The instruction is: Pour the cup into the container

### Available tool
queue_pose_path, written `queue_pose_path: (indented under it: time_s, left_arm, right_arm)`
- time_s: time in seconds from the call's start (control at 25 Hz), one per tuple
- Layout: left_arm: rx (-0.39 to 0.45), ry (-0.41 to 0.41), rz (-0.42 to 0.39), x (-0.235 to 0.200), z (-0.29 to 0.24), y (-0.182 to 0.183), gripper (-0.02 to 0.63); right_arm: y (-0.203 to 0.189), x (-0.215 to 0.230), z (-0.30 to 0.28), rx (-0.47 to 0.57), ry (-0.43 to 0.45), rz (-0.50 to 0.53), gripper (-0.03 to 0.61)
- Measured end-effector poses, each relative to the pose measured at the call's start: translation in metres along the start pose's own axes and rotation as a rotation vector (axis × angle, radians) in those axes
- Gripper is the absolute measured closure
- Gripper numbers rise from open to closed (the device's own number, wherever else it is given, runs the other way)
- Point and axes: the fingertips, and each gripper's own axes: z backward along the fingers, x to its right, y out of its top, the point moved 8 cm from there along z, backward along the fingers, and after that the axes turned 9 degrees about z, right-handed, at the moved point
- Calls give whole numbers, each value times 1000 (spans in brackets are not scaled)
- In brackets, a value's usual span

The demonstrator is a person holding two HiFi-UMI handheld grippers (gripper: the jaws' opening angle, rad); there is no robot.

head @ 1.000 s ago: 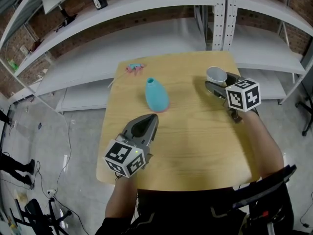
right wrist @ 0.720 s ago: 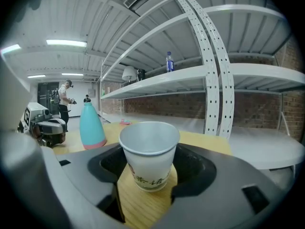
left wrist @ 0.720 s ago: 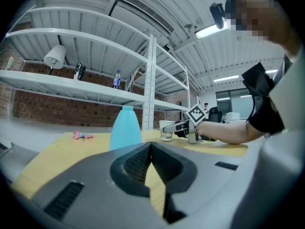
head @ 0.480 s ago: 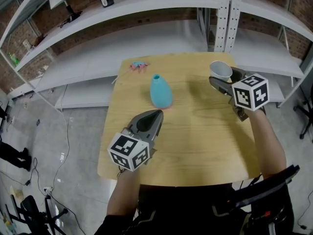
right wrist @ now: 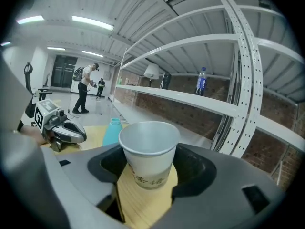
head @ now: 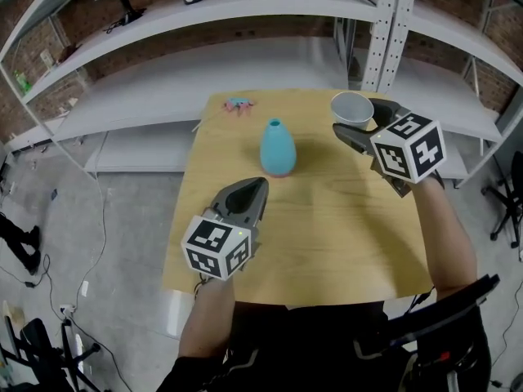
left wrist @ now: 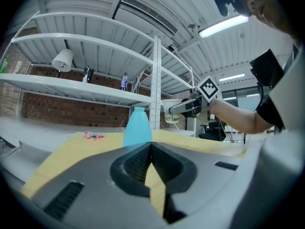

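Note:
A white paper cup [head: 352,107] stands upright between the jaws of my right gripper [head: 355,121], lifted above the far right part of the wooden table [head: 327,227]. In the right gripper view the cup [right wrist: 148,151] looks empty as far as its inside shows, and the pads press on its sides. A light blue narrow-necked vase [head: 278,147] stands on the table to the cup's left, apart from it. My left gripper [head: 254,189] hovers nearer me, its jaws shut on nothing, pointing at the vase [left wrist: 137,127].
A small pink object [head: 239,103] lies near the table's far left corner. White metal shelving [head: 384,23] runs behind the table. A person [right wrist: 85,88] stands far off in the right gripper view. The table's near half lies below my arms.
My right gripper has risen with the cup and shifted left, toward the vase. The left gripper has stayed almost where it was.

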Motion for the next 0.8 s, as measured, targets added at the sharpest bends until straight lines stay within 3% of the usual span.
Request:
queue_pose_path:
  time_s: [0.8]
  left_arm:
    - [7, 48, 5, -5, 14, 0, 612]
  right_arm:
    - [53, -45, -45, -178, -37, 324, 279]
